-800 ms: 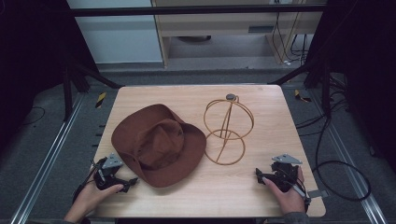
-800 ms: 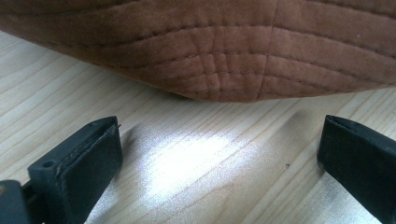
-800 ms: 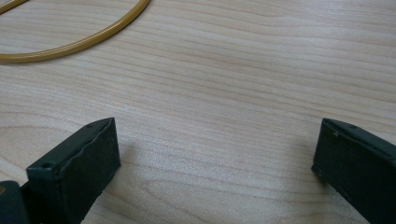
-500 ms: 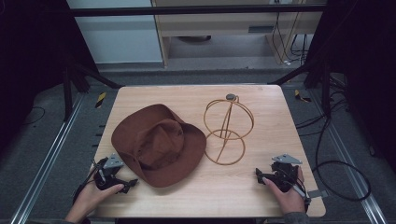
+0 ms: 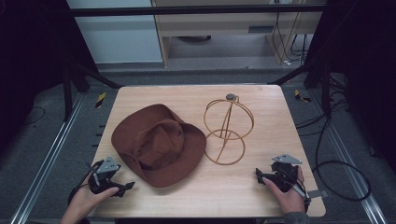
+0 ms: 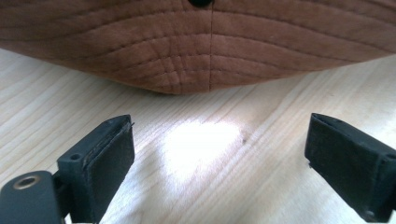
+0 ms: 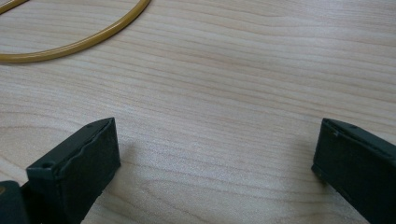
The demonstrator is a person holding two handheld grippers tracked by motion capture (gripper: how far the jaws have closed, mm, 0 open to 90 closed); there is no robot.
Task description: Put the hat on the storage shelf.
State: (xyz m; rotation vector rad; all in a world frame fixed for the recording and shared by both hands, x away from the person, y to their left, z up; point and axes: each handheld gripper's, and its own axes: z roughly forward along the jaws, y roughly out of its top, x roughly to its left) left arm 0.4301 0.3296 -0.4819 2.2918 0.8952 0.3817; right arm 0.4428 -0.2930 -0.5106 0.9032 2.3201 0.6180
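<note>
A brown wide-brimmed hat (image 5: 159, 142) lies on the left half of the wooden table (image 5: 261, 100). To its right stands a gold wire hat stand (image 5: 227, 128) with a round base ring and a dark knob on top. My left gripper (image 5: 125, 186) rests at the front left corner, open and empty, a short way from the hat's brim (image 6: 205, 56). At the front right my right gripper (image 5: 258, 175) also stands open and empty, low over bare wood, with the stand's base ring (image 7: 79, 42) ahead of it to the left.
Metal rails run along both sides of the table. Black cables lie on the floor at the right. A cabinet and a white panel stand beyond the far edge. Bare wood lies between the two grippers along the front edge.
</note>
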